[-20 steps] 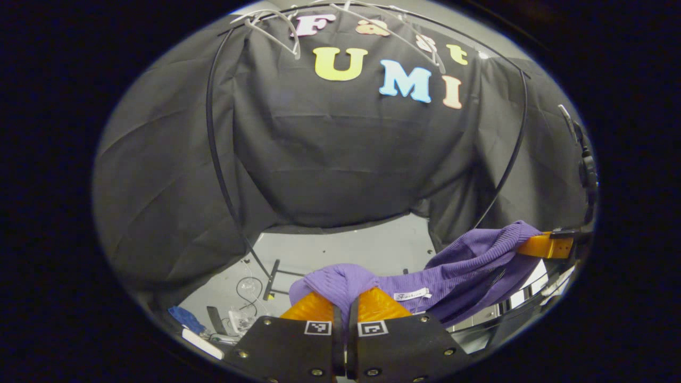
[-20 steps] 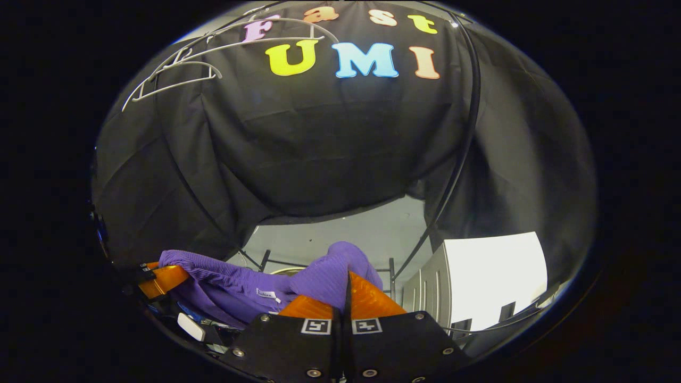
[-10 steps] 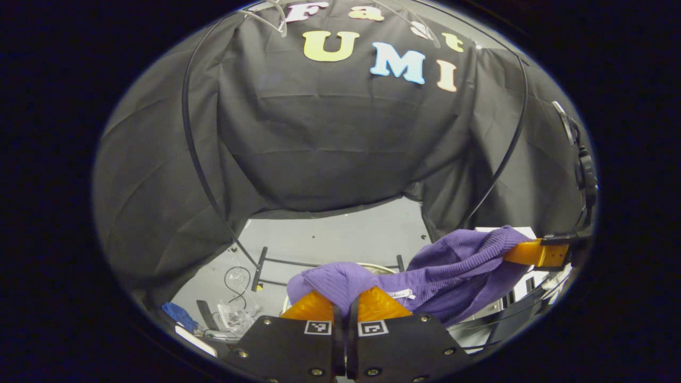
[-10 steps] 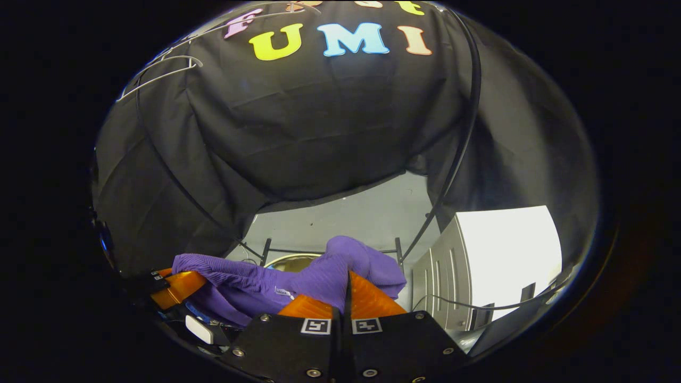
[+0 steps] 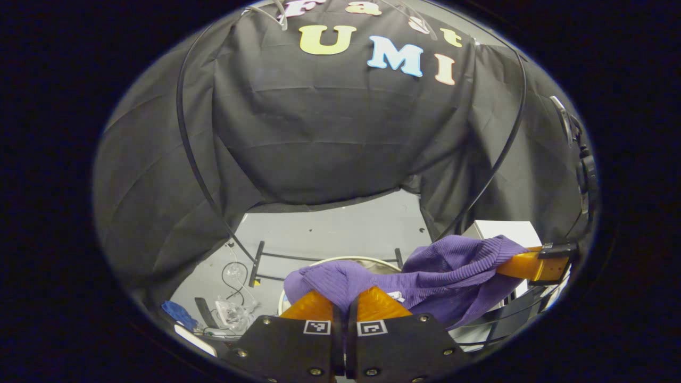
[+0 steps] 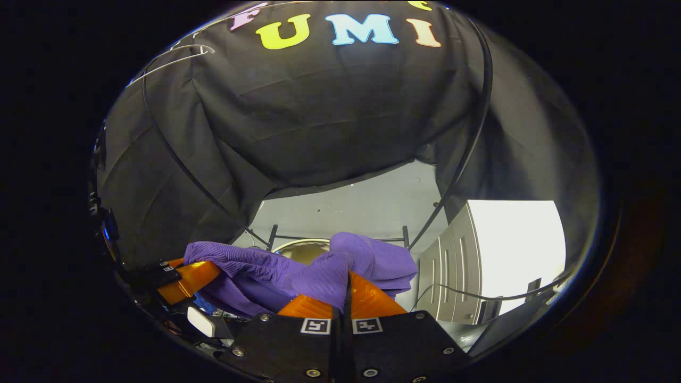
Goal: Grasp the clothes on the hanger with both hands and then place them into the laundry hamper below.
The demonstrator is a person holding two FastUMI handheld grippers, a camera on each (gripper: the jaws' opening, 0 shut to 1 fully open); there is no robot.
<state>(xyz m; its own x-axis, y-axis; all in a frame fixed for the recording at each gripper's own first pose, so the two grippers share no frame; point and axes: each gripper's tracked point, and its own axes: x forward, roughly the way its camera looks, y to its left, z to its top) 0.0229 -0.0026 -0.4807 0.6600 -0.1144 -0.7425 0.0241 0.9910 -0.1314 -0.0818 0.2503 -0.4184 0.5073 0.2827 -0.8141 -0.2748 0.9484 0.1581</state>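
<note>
Left gripper view: the left gripper [image 5: 345, 303] has its 2 fingers pinched together on a bunched fold of the purple ribbed knit top [image 5: 447, 271], which stretches rightward to the right gripper [image 5: 524, 264], also clamped on the cloth. The top hangs just above the pale round rim of the laundry hamper [image 5: 340, 260], apart from it. Right gripper view: the right gripper [image 6: 346, 298] grips the top [image 6: 266, 268] between closed fingers; the hamper [image 6: 298, 249] shows behind the garment, and a white cabinet [image 6: 500, 255] stands beside the hamper.
</note>
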